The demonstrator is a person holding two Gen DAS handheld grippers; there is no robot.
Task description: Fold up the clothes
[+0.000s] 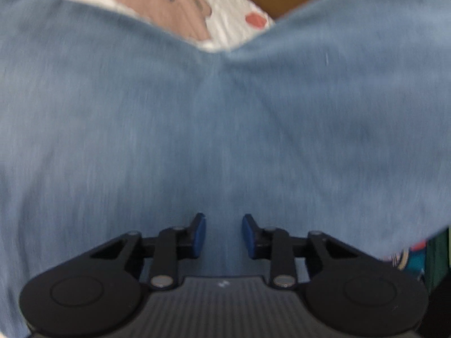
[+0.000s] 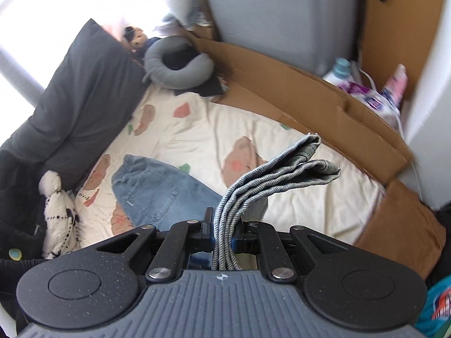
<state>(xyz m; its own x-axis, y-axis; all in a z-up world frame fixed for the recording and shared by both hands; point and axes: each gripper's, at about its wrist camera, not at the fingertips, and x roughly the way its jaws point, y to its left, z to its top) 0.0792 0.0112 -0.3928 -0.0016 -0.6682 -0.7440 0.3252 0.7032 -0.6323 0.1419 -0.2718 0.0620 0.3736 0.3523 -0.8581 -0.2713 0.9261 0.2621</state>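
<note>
Two grippers are at work over the bed. The right gripper (image 2: pixel 224 235) has its jaws pinched tight on several folded layers of a grey-blue denim fabric (image 2: pixel 284 169), which fans up and away from the pads and ends in two thick folded edges hanging in the air above the sheet (image 2: pixel 203 138). Below it, a pair of light blue jeans (image 2: pixel 157 188) lies flat on the cream sheet with its animal and blob print, elastic waistband toward the dark pillow (image 2: pixel 76 109) and a back pocket facing up.

The left gripper (image 1: pixel 224 235) hovers low over a wide spread of blue denim (image 1: pixel 197 118) that fills nearly its whole view, blurred, with a shallow V-shaped dip at its far edge where the printed sheet (image 1: pixel 225 14) shows through. Its blue pads (image 1: pixel 199 235) stand a little apart with nothing between them; the cloth lies beneath, not in the grip.

Around the bed: a grey neck pillow (image 2: pixel 177 64) near the head, a white plush toy (image 2: pixel 57 211) with black markings by the left edge, flattened brown cardboard (image 2: pixel 296 98) along the far side, and some bottles (image 2: pixel 366 90) tucked in the corner behind it
</note>
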